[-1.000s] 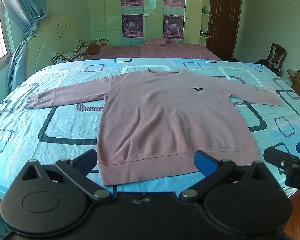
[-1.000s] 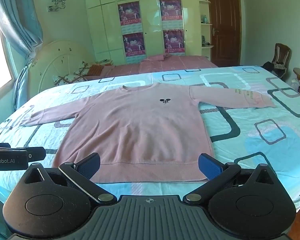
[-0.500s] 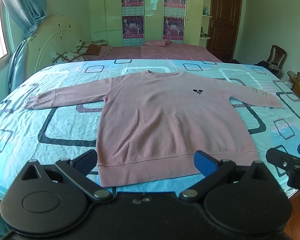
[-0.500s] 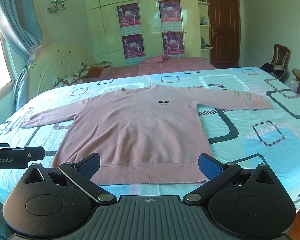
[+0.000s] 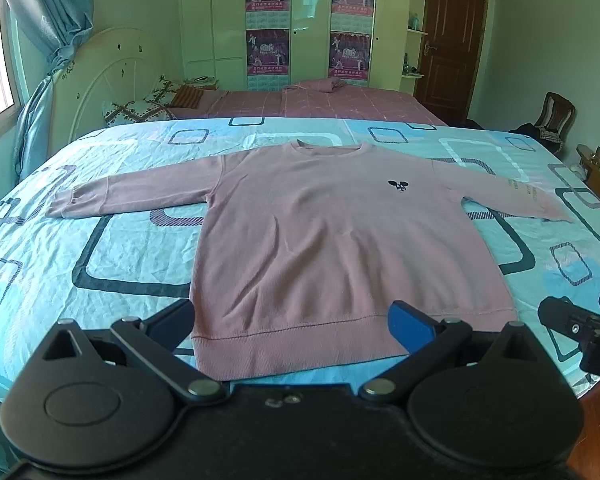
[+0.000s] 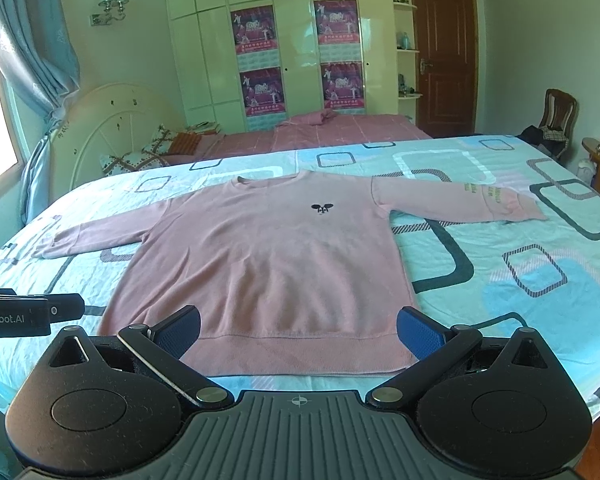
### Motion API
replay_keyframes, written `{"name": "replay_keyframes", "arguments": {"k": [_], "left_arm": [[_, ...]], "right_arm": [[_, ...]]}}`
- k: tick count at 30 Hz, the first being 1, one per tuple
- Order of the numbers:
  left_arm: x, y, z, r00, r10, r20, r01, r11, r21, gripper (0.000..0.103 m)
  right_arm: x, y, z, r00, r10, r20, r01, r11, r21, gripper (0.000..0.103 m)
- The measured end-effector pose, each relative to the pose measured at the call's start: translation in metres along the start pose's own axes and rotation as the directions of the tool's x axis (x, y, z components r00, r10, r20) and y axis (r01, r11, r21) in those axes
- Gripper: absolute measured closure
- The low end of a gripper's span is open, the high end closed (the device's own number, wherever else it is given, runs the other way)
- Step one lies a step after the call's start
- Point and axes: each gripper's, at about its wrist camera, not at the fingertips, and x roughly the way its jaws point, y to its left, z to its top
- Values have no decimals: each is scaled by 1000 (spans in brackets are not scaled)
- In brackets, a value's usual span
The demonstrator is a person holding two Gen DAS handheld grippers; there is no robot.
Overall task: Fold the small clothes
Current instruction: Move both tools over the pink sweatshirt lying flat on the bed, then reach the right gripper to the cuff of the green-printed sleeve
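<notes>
While both of your grippers hover over the near edge of the bed [image 5: 112, 256], the pink sweatshirt [image 5: 328, 240] lies flat and face up just ahead of the jaws, sleeves spread out to either side. Your left gripper [image 5: 292, 322] has its jaws wide apart with the hem's left half between them, touching nothing. Your right gripper [image 6: 298, 330] is equally spread and empty, with the hem's right half between its blue pads [image 6: 418, 334].

Readable only: "enRobot.AI", white on the black body of the left claw [image 6: 28, 316], cut off by the frame edge. Sleeve print on the pink sweater [image 6: 276, 256] and posters [image 6: 256, 32] too blurred.
</notes>
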Motion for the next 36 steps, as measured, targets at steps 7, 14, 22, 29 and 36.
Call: {"name": "replay_keyframes", "arguments": {"k": [7, 14, 22, 29, 36], "left_arm": [[10, 0, 8, 1000, 15, 8, -15, 1000, 9, 1], [27, 0, 17, 1000, 27, 8, -27, 1000, 3, 1], [56, 7, 33, 998, 60, 29, -60, 998, 3, 1], [93, 19, 46, 1000, -12, -20, 10, 994, -110, 1], [125, 14, 71, 1000, 12, 2, -11, 991, -130, 1]], "right_arm": [[9, -6, 6, 1000, -13, 7, 13, 1000, 15, 0], [22, -14, 14, 1000, -26, 2, 26, 999, 23, 0], [47, -28, 22, 999, -54, 4, 53, 998, 38, 0], [81, -53, 37, 998, -63, -7, 63, 995, 76, 0], [117, -83, 57, 996, -82, -23, 84, 991, 101, 0]]}}
